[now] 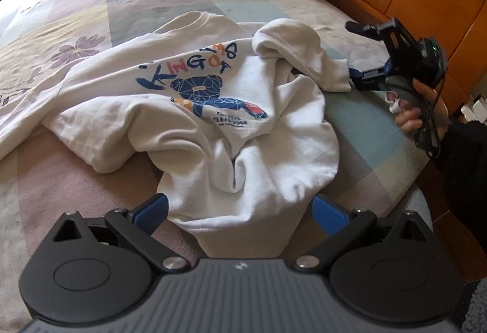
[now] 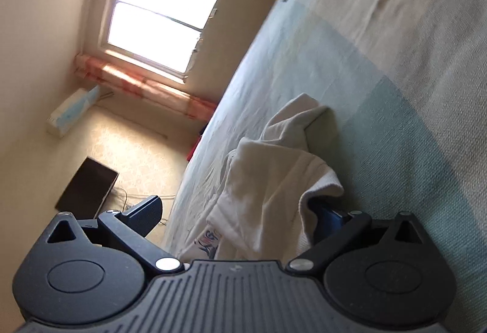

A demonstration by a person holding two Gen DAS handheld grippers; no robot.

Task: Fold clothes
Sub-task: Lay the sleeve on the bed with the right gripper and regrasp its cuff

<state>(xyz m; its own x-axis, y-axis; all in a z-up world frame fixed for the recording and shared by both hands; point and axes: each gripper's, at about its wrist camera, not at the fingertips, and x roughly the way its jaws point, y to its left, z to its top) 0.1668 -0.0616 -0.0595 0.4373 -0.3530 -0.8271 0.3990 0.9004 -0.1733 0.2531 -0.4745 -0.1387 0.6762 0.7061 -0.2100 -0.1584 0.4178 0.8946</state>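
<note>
Both grippers stand spread: left gripper (image 1: pixel 240 211) straddles the white sweatshirt's (image 1: pixel 197 107) hem on the bed (image 1: pixel 76 28). Right gripper (image 2: pixel 237 211) has the sleeve (image 2: pixel 274 168) draped between its fingers, unpinched.

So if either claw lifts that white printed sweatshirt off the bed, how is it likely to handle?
Probably floppy: the white sweatshirt lies crumpled in soft folds, so it would likely sag from wherever it is lifted. The fabric looks thick, so it may have some heft. It looks matte and knitted, so slipping seems unlikely; the sleeve already drapes over one finger of the right claw.
</note>
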